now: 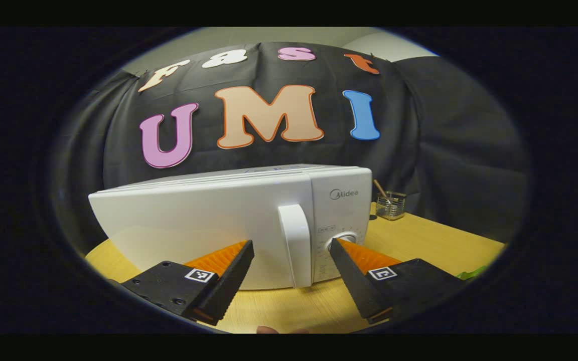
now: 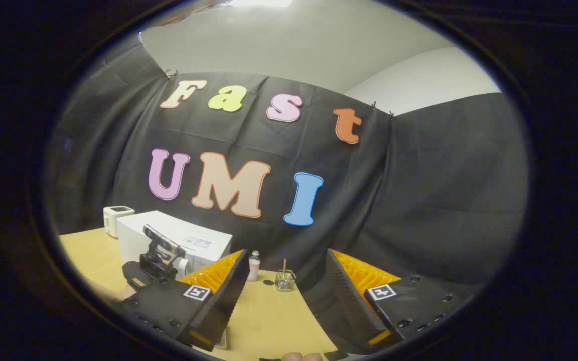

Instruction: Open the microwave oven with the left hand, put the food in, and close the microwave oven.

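Observation:
A white microwave (image 1: 208, 220) stands on the wooden table (image 1: 419, 240), door closed, its white vertical handle (image 1: 296, 245) facing me. My left gripper (image 1: 291, 248) is open just in front of the door, one finger on each side of the handle, not touching it. In the right gripper view my right gripper (image 2: 286, 260) is open and empty, held above the table (image 2: 274, 316). That view also has the microwave (image 2: 178, 238) at the left, with the left gripper's body (image 2: 156, 260) and a hand in front of it. I see no food.
A small glass jar with a stick (image 1: 390, 204) stands right of the microwave, also seen as the jar (image 2: 285, 280) beside a small white bottle (image 2: 254, 265). A small white appliance (image 2: 116, 218) sits behind the microwave. Something green (image 1: 472, 273) lies at the table's right edge.

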Demonstrator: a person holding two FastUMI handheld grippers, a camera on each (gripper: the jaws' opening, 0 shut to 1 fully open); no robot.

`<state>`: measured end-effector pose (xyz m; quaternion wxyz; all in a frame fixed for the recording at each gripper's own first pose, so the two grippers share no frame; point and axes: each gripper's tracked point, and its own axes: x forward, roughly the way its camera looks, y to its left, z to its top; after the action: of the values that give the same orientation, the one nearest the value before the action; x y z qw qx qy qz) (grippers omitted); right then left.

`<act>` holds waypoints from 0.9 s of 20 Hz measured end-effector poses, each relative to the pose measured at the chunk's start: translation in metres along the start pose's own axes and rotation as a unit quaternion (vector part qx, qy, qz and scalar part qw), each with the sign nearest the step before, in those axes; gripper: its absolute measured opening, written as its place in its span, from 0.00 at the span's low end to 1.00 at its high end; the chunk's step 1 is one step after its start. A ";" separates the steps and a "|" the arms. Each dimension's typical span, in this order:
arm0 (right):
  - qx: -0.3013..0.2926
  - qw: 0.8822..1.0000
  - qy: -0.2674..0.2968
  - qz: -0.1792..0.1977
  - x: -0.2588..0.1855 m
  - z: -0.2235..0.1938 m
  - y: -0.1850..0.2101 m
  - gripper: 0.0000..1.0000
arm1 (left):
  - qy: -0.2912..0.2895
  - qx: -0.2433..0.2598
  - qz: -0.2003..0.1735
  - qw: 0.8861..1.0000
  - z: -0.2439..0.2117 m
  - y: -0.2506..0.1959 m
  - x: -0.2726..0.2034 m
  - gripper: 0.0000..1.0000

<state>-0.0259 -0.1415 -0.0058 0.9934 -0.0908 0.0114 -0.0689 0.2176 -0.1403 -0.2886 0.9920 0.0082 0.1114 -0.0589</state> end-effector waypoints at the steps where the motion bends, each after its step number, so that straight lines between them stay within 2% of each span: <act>1: -0.004 1.000 -0.002 0.000 0.000 0.001 -0.001 0.97 | 0.000 -0.002 0.002 1.000 -0.001 0.000 0.001 0.99; 5: -0.012 1.000 0.005 0.009 0.001 -0.005 0.003 0.97 | 0.002 -0.010 -0.007 1.000 -0.006 -0.002 0.005 0.89; 9: -0.021 1.000 0.012 0.014 0.001 -0.011 0.000 0.97 | 0.001 0.000 -0.019 1.000 -0.002 -0.008 0.005 0.68; 10: -0.025 1.000 0.012 0.013 0.000 -0.012 -0.001 0.97 | 0.000 0.006 -0.015 1.000 -0.001 -0.006 0.006 0.59; 11: -0.024 1.000 0.012 0.013 -0.001 -0.012 -0.002 0.97 | -0.002 0.007 -0.018 1.000 0.000 -0.007 0.006 0.54; 12: -0.021 1.000 0.012 0.013 -0.003 -0.012 -0.003 0.97 | 0.000 0.008 -0.022 1.000 -0.001 -0.011 0.008 0.43; 13: -0.017 1.000 0.012 0.012 -0.003 -0.012 -0.004 0.97 | 0.003 0.012 -0.019 1.000 -0.003 -0.011 0.007 0.39; 14: -0.016 1.000 0.013 0.011 -0.004 -0.014 -0.007 0.97 | 0.003 0.011 -0.016 1.000 -0.002 -0.010 0.006 0.31; 18: -0.016 1.000 0.014 0.006 -0.010 -0.015 -0.017 0.97 | -0.003 -0.023 -0.018 1.000 -0.001 -0.012 0.007 0.12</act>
<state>-0.0391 -0.1594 -0.0175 0.9920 -0.1055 0.0271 -0.0641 0.2224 -0.1532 -0.2911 0.9911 -0.0165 0.1095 -0.0740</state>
